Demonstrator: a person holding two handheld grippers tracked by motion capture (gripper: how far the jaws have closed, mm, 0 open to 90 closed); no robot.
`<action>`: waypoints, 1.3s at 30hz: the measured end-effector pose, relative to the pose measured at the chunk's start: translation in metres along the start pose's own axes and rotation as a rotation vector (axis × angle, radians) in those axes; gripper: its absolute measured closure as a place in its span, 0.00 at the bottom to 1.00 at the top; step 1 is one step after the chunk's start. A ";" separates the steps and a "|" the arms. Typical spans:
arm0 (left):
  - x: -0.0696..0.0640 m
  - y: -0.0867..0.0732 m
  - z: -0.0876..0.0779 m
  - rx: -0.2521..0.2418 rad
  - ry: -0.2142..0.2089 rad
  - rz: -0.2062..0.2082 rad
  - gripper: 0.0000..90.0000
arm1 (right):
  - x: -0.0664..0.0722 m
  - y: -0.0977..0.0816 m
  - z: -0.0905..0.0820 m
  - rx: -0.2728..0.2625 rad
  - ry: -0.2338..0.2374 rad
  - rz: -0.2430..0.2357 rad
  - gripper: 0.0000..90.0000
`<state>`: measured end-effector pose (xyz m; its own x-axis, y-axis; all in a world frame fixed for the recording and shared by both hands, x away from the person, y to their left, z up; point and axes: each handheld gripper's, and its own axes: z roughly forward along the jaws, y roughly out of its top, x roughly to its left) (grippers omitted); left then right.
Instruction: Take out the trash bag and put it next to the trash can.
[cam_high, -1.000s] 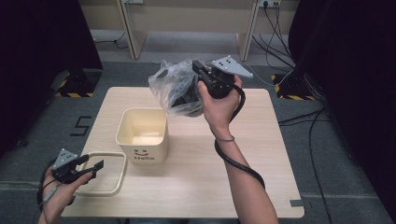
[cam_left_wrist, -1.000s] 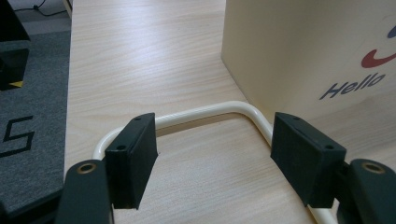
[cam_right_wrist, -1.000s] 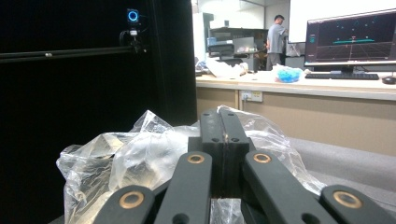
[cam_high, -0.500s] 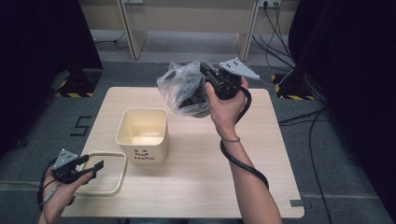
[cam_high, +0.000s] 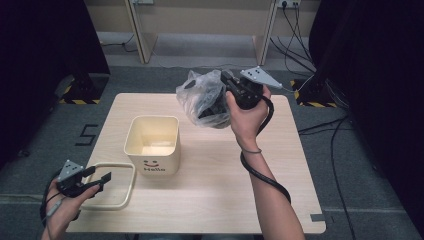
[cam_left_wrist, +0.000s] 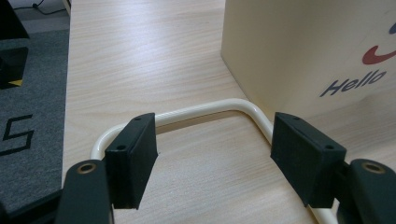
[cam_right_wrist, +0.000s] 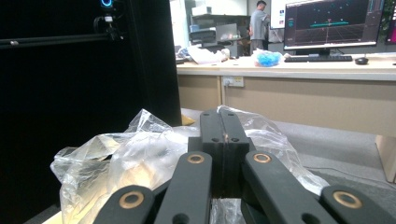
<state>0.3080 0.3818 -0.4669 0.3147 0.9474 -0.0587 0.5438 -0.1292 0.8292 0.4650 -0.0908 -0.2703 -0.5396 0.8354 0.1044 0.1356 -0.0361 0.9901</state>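
Note:
A clear plastic bag (cam_high: 202, 100) with dark contents hangs in the air over the back of the table, to the upper right of the bin. My right gripper (cam_high: 226, 89) is shut on its crumpled top; in the right gripper view the two jaws (cam_right_wrist: 224, 114) stand pressed together with bag film (cam_right_wrist: 121, 154) bunched around them. A cream bin (cam_high: 152, 167) marked "Hello" stands open-topped at the table's middle left. A cream loop-shaped frame (cam_high: 120, 200) lies flat beside it. My left gripper (cam_high: 97, 175) rests open over that frame (cam_left_wrist: 205, 109), jaws (cam_left_wrist: 212, 149) apart, close to the bin wall (cam_left_wrist: 299, 46).
The wooden table (cam_high: 280, 200) has bare surface at the right and front. Grey carpet, black curtains and floor cables (cam_high: 300, 30) surround it. A desk with a monitor (cam_right_wrist: 327, 23) and a person stand far behind in the right gripper view.
My right hand has carried the bag a little to the right and slightly lower. The left gripper, bin and frame have stayed put.

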 end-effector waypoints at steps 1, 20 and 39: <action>0.000 0.000 0.000 0.000 0.000 0.000 0.34 | -0.001 -0.001 0.000 0.002 -0.002 0.000 1.00; -0.001 -0.001 0.001 0.004 -0.002 -0.001 0.34 | -0.019 -0.020 -0.002 0.049 -0.041 0.020 1.00; 0.000 -0.002 0.001 0.008 0.000 -0.002 0.34 | -0.034 -0.038 0.000 0.104 -0.076 0.034 1.00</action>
<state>0.3078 0.3813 -0.4690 0.3136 0.9476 -0.0610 0.5509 -0.1293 0.8245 0.4781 -0.1178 -0.3112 -0.4693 0.8739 0.1266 0.2404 -0.0115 0.9706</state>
